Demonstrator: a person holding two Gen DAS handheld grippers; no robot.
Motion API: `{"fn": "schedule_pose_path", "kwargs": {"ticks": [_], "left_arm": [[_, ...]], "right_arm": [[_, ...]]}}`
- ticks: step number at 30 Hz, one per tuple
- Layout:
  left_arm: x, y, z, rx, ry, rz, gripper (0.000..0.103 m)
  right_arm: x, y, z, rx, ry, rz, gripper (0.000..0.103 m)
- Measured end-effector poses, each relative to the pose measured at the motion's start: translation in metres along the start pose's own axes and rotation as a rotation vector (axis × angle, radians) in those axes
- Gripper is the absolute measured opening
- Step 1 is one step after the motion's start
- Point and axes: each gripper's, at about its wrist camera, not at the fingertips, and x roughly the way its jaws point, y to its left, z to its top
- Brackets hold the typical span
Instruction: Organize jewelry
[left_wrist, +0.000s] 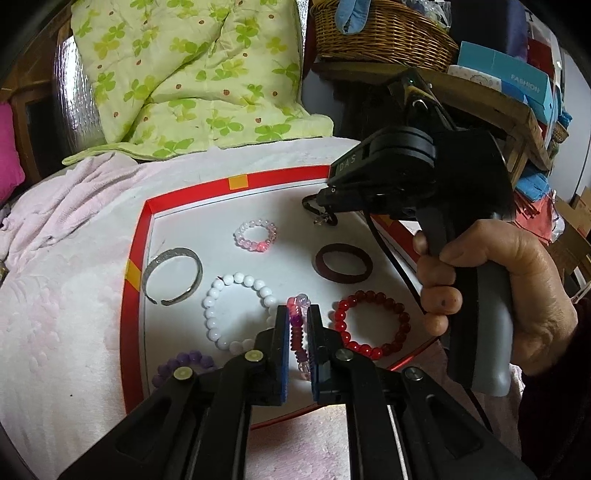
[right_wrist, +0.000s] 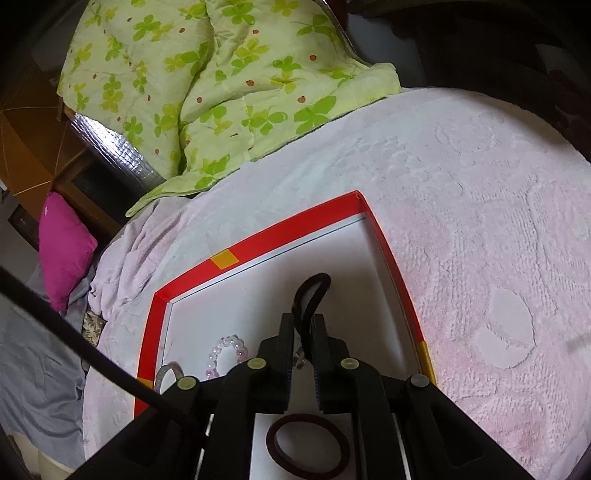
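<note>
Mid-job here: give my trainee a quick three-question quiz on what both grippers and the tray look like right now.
1. True or false: the left gripper is shut on a pink-purple bead bracelet.
2. What does the right gripper hold? A) white bead bracelet B) dark loop C) silver bangle
3. What colour is the rim of the tray?

Key: 1 true; 2 B, the dark loop; 3 red.

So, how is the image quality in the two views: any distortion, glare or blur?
Left wrist view: strong fisheye bending of the red tray rim, dark vignette corners, red bead bracelet sharp. Right wrist view: same bending, soft even light, held dark loop slightly blurred.
</note>
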Motion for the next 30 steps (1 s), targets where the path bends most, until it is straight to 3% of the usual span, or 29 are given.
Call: {"fn": "schedule_pose_path", "kwargs": {"ticks": [1, 2, 3, 4, 15, 30], "left_arm": [[-0.001, 0.000, 0.000, -0.002, -0.002, 0.008, 0.027], [-0.003, 0.001, 0.000, -0.003, -0.009, 0.020, 0.042], [-0.006, 0.001, 0.000, -0.004, -0.021, 0.036, 0.052], [-0.009, 0.002, 0.000, -0.003, -0.033, 0.047, 0.054], [-0.030, 0.008, -0.003, -0.011, -0.068, 0.136, 0.071], [-0.088, 0.022, -0.007, -0.053, -0.119, 0.245, 0.076]], "right_arm": [[-0.001, 0.000, -0.001, -0.001, 0.002, -0.007, 0.024], [-0.003, 0.000, -0.002, -0.001, 0.004, -0.008, 0.030], [-0.005, 0.000, -0.003, -0.004, 0.001, -0.010, 0.044], [-0.009, 0.001, -0.004, -0.009, -0.010, -0.015, 0.053], [-0.064, 0.022, -0.019, -0.098, -0.106, -0.014, 0.054], [-0.145, 0.055, -0.070, -0.214, -0.195, 0.010, 0.054]]}}
